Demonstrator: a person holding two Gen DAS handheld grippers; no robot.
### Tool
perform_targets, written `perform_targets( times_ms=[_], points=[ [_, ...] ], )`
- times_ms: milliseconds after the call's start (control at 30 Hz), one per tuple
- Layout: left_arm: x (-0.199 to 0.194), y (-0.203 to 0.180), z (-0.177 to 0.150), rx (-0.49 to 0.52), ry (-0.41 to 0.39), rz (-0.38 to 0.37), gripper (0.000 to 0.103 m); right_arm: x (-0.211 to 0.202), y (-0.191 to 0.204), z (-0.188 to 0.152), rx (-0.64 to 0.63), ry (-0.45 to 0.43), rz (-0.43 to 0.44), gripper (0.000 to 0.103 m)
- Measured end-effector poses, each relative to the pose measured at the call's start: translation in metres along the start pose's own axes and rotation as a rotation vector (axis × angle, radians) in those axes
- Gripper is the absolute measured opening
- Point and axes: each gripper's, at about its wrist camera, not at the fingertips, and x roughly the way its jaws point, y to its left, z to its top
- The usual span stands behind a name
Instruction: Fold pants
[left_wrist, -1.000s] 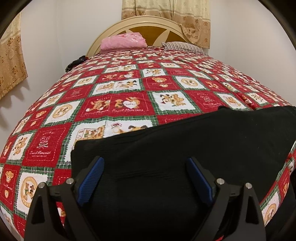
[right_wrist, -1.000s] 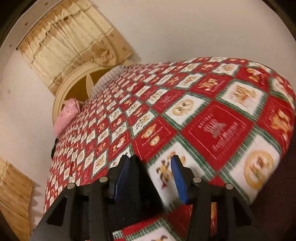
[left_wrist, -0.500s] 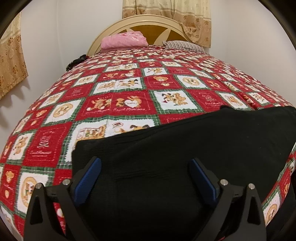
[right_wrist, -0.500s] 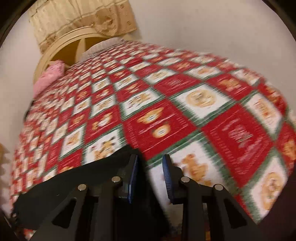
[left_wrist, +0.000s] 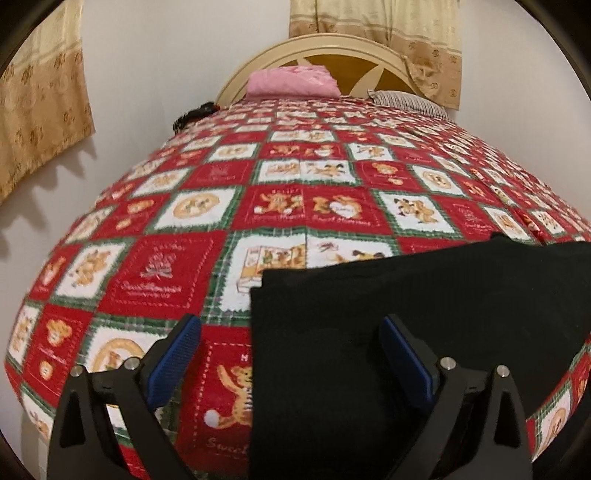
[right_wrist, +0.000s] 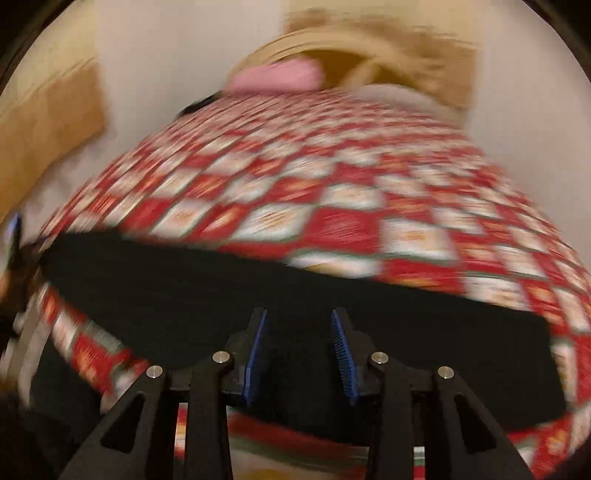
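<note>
One bed (left_wrist: 207, 266) with a red, white and green teddy-bear patchwork quilt and a cream arched headboard (left_wrist: 332, 48). One pair of black pants (left_wrist: 424, 314), folded into a flat band, lies across the near end of the bed. Two pillows at the head: one pink (left_wrist: 291, 81), one striped (left_wrist: 406, 99). Two beige curtains: one on the left wall (left_wrist: 40, 122), one behind the headboard (left_wrist: 376, 33). Left tongs (left_wrist: 291, 354) wide, nothing gripped; they straddle the left edge of the pants, one finger over bare quilt. Right tongs (right_wrist: 301, 350) narrow but with a clear gap, jaws just reopened slightly, empty, over the pants' near edge; that view is motion-blurred.
</note>
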Motion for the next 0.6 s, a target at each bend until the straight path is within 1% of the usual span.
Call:
perform_targets(
  times_ms=[33,167,233,267,333,400,433,533,600],
  points=[
    [0.002,0.000,-0.002,0.000,0.005,-0.002,0.099,0.012,0.015,-0.002,-0.030,0.030,0.015,0.037],
    [0.005,0.003,-0.007,-0.013,0.016,-0.007,0.100,0.042,0.050,-0.021,-0.076,0.118,0.074,0.037],
    [0.008,0.008,-0.007,-0.043,0.038,-0.016,0.103,0.046,0.057,-0.026,-0.092,0.116,0.061,0.038],
    [0.010,0.012,-0.007,-0.065,0.050,-0.026,0.103,0.047,0.061,-0.028,-0.105,0.123,0.055,0.039],
    [0.011,0.013,-0.005,-0.072,0.062,-0.029,0.103,0.045,0.063,-0.028,-0.117,0.144,0.053,0.040],
    [0.011,0.011,-0.006,-0.065,0.062,-0.024,0.103,0.043,0.067,-0.019,-0.137,0.169,0.054,0.040],
    [0.010,0.011,-0.006,-0.067,0.061,-0.025,0.103,0.041,0.069,-0.015,-0.140,0.169,0.063,0.040],
    [0.008,0.013,-0.007,-0.075,0.056,-0.022,0.103,0.036,0.084,0.004,-0.177,0.110,0.079,0.040],
    [0.007,0.015,-0.008,-0.078,0.049,-0.014,0.103,0.042,0.099,0.023,-0.199,0.077,0.120,0.040]
  ],
)
